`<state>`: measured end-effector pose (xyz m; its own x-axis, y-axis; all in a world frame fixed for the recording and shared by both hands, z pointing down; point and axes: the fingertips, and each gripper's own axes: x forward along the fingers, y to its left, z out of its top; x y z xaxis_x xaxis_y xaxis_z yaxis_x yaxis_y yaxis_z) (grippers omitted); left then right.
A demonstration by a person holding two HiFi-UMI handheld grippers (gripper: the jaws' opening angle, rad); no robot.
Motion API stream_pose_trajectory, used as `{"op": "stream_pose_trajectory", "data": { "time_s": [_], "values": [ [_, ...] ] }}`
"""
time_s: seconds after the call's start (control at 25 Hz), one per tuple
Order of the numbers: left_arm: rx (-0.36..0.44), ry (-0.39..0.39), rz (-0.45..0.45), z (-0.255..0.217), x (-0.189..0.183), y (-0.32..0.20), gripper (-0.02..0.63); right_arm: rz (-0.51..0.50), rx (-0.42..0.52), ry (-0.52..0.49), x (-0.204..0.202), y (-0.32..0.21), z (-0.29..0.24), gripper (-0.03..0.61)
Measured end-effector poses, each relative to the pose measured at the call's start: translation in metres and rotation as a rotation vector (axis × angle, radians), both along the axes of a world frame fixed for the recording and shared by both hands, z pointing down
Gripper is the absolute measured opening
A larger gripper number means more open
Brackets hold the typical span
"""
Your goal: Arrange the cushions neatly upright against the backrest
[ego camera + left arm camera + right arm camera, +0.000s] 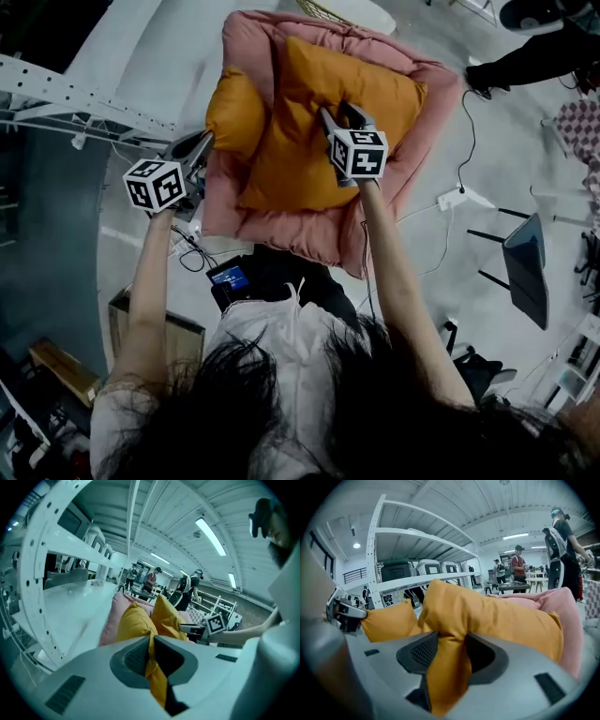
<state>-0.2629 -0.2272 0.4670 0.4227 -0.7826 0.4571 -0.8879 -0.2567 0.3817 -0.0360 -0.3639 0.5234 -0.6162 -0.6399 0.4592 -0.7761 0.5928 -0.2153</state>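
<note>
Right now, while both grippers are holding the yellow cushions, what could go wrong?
The left gripper pinches only a thin corner of the small cushion, so it might slip out and drop. The right gripper grips a bunched fold of the big cushion; a tug could tip it forward off the pink chair.

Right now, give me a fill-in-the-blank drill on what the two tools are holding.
1. The left tool is ___ on the small cushion.
2. The right tool holds the big cushion, which in the head view lies to the small one's ___.
3. The seat is ___ in colour.
Missing: shut; right; pink.
</note>
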Motion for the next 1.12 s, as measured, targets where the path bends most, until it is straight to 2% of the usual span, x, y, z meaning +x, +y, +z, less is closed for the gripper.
{"op": "stream_pose_trajectory", "data": {
  "time_s": [0.2,0.36,0.48,0.6,0.76,0.92,1.12],
  "values": [
    [0.078,-0.052,-0.017,-0.048,0.018,0.025,0.032,-0.022,-0.015,0.048,-0.001,-0.018,0.014,0.198],
    [0.170,0.021,-0.048,-0.104,0.022,0.044,0.031,-0.122,-0.010,0.117,-0.024,-0.022,0.028,0.179],
    [0.180,0.001,-0.034,-0.119,0.023,0.052,0.031,-0.141,0.010,0.196,-0.037,-0.026,0.045,0.161],
    [0.172,0.001,-0.017,-0.119,0.029,0.062,0.031,-0.135,0.001,0.167,-0.039,-0.023,0.042,0.161],
    [0.172,0.064,-0.005,-0.119,0.037,0.081,0.031,-0.179,0.013,0.061,-0.031,0.003,0.019,0.161],
    [0.165,0.104,0.044,-0.113,0.047,0.102,0.031,-0.215,-0.051,-0.063,-0.014,0.066,0.015,0.161],
    [0.131,0.122,0.189,-0.104,0.071,0.132,0.031,-0.217,-0.164,-0.079,0.009,0.165,0.048,0.163]
  ]
}}
